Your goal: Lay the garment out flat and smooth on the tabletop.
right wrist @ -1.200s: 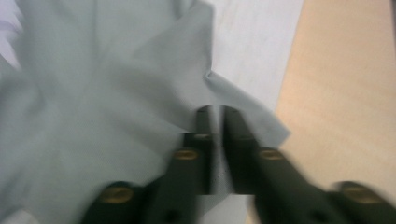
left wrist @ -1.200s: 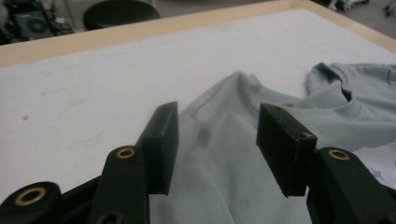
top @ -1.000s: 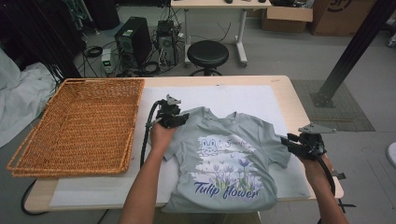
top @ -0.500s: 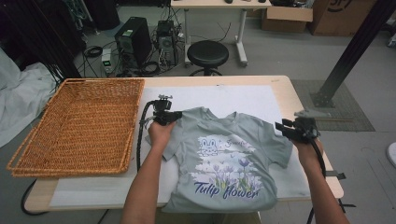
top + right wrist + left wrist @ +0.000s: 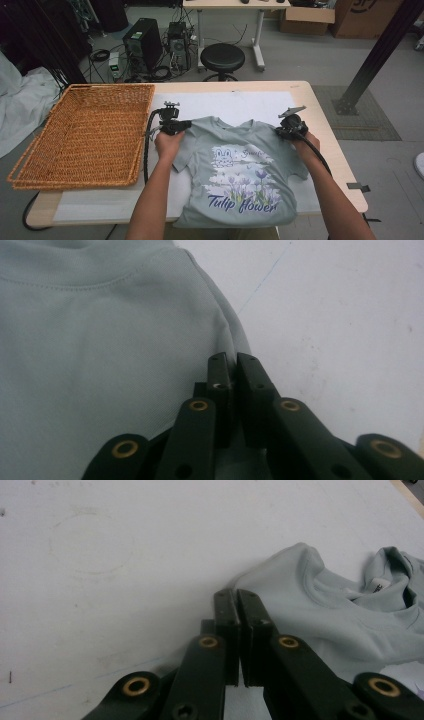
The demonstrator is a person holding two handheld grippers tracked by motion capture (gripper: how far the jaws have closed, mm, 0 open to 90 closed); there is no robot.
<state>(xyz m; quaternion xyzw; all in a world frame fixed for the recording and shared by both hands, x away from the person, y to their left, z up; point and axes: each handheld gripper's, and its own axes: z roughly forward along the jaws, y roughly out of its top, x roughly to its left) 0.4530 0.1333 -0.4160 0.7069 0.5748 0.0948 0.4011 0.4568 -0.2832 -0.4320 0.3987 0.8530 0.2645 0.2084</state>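
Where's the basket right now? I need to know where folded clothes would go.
In the high view the basket sits on the table's left side, just left of the left tongs and the T-shirt.

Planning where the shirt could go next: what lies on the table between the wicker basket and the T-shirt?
In the high view, between the wicker basket and the T-shirt lies bare white table cover, crossed by the left claw with its black cable.

Black claw (image 5: 237,630), seemingly brass rivets

The grey T-shirt (image 5: 240,175) carries the purple words "Tulip Flower" near its hem, below printed tulips. Smaller script higher on the chest is too small to read.
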